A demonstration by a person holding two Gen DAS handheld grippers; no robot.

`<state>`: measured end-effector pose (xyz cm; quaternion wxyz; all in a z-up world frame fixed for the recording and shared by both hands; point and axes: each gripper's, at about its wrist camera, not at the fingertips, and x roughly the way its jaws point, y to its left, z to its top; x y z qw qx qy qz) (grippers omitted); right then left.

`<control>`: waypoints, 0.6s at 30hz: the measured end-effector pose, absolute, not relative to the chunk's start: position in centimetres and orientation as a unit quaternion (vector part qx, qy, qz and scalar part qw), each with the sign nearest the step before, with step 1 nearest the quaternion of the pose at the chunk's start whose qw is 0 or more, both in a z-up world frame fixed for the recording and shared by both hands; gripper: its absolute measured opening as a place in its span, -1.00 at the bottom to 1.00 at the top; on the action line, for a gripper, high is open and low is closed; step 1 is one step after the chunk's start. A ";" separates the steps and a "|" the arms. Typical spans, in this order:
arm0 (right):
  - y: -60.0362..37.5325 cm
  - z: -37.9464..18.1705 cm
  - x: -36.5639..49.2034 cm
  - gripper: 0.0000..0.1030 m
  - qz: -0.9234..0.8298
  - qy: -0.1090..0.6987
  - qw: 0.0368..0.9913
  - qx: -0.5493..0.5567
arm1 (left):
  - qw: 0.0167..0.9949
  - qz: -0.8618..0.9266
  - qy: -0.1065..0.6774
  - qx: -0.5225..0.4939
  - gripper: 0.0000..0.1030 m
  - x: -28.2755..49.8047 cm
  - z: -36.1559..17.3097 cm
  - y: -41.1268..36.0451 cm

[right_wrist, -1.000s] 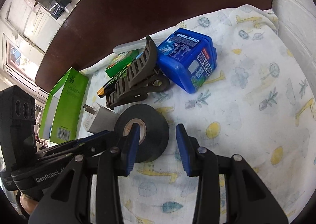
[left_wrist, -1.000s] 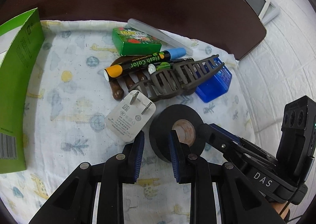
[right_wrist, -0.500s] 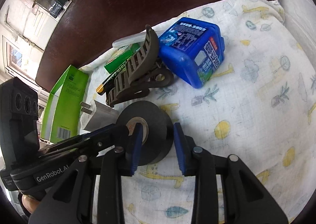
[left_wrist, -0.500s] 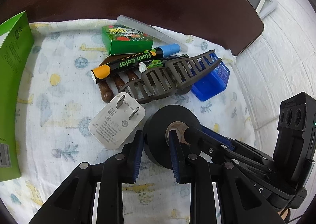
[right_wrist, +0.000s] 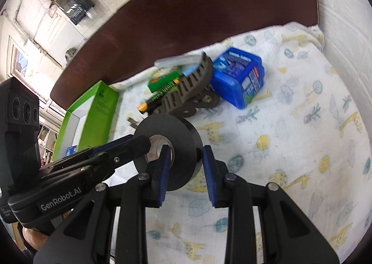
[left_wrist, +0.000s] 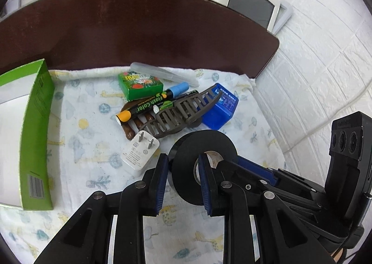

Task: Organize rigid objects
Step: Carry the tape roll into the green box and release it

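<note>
A black tape roll (left_wrist: 202, 166) is held up off the cloth, tilted, by both grippers. My left gripper (left_wrist: 183, 179) is shut on its left wall, one finger in the core hole. My right gripper (right_wrist: 186, 166) is shut on the roll's (right_wrist: 172, 140) right wall, one finger in the core. The open green box (left_wrist: 34, 129) stands at the left; it also shows in the right wrist view (right_wrist: 93, 112). A white charger plug (left_wrist: 139, 153) lies on the cloth just left of the roll.
A pile lies behind the roll: brown hair claw (left_wrist: 183, 110), marker pens (left_wrist: 148, 105), small green box (left_wrist: 139, 84), blue plastic box (left_wrist: 220, 108), clear tube (left_wrist: 162, 73). The dark table edge (left_wrist: 139, 31) runs behind the printed cloth (right_wrist: 302, 124). A white wall is at the right.
Both grippers closed onto the tape roll's walls and lifted it off the cloth, tilting it up. The pile and the plug have not moved.
</note>
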<state>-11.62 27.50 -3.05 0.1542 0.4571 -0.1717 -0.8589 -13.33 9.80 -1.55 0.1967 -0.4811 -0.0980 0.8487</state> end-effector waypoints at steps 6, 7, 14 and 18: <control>25.1 0.4 -10.7 -0.44 -0.879 -0.149 0.176 0.418 | 0.185 0.875 -0.100 -0.437 -0.52 -11.6 1.8 7.1; 24.6 0.9 -10.6 -0.44 -0.880 -0.146 0.181 0.414 | 0.180 0.879 -0.102 -0.430 -0.52 -11.3 2.2 6.4; 19.0 3.5 -10.8 -0.44 -0.882 -0.119 0.235 0.391 | 0.133 0.900 -0.112 -0.399 -0.51 -10.0 4.5 0.1; 14.8 4.0 -11.4 -0.44 -0.872 -0.109 0.275 0.391 | 0.098 0.906 -0.124 -0.392 -0.51 -9.3 4.9 -4.2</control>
